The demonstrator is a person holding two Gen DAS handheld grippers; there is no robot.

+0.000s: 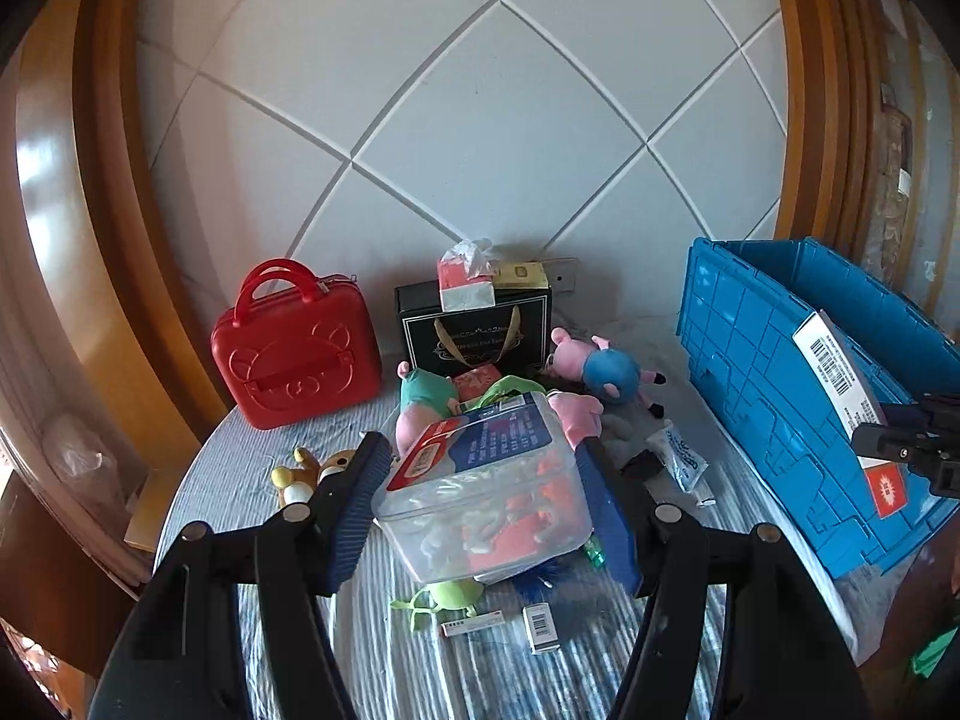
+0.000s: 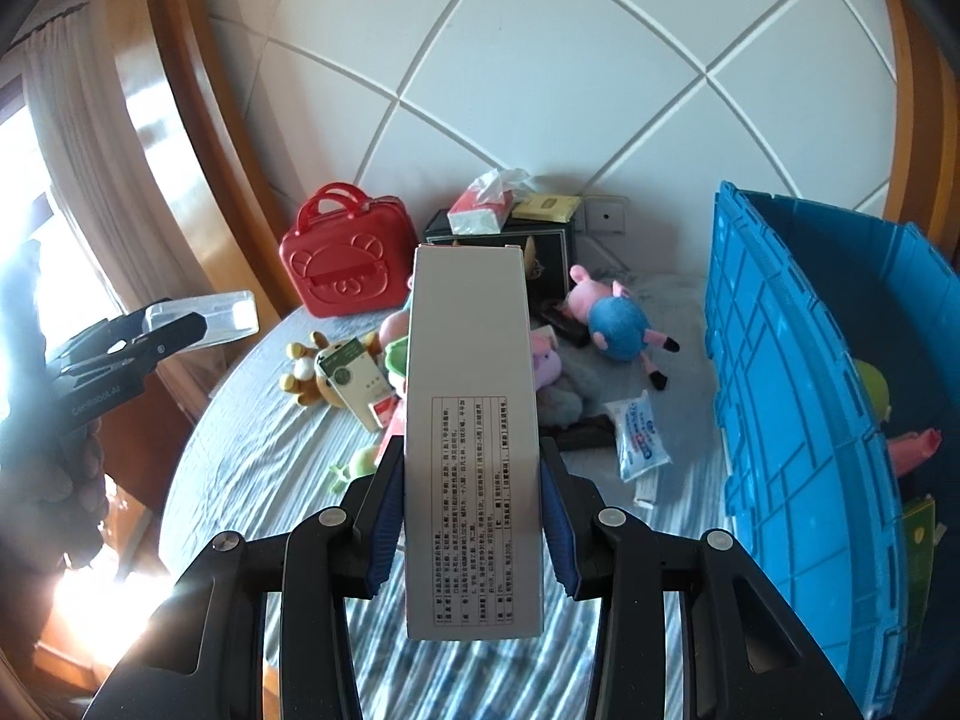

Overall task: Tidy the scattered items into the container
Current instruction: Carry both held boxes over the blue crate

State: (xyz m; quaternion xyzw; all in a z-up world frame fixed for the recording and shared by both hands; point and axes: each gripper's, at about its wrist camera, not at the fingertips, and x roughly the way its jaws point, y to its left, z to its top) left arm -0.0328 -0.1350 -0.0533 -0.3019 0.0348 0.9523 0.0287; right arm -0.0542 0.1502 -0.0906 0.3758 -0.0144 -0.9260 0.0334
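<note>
A: What did our left gripper (image 1: pixel 480 498) hold?
B: Its fingers (image 1: pixel 351 516) clamped a clear plastic box (image 1: pixel 480 504) above the striped bed (image 1: pixel 300 450).
A: And our right gripper (image 2: pixel 471 516)?
B: Its fingers (image 2: pixel 384 522) gripped a tall grey carton (image 2: pixel 471 420); the blue crate (image 2: pixel 792 420) stood right of them.

On my left gripper (image 2: pixel 150 324) I read "GenRobot.AI". The print on my white box (image 2: pixel 471 420) is too small to read.
</note>
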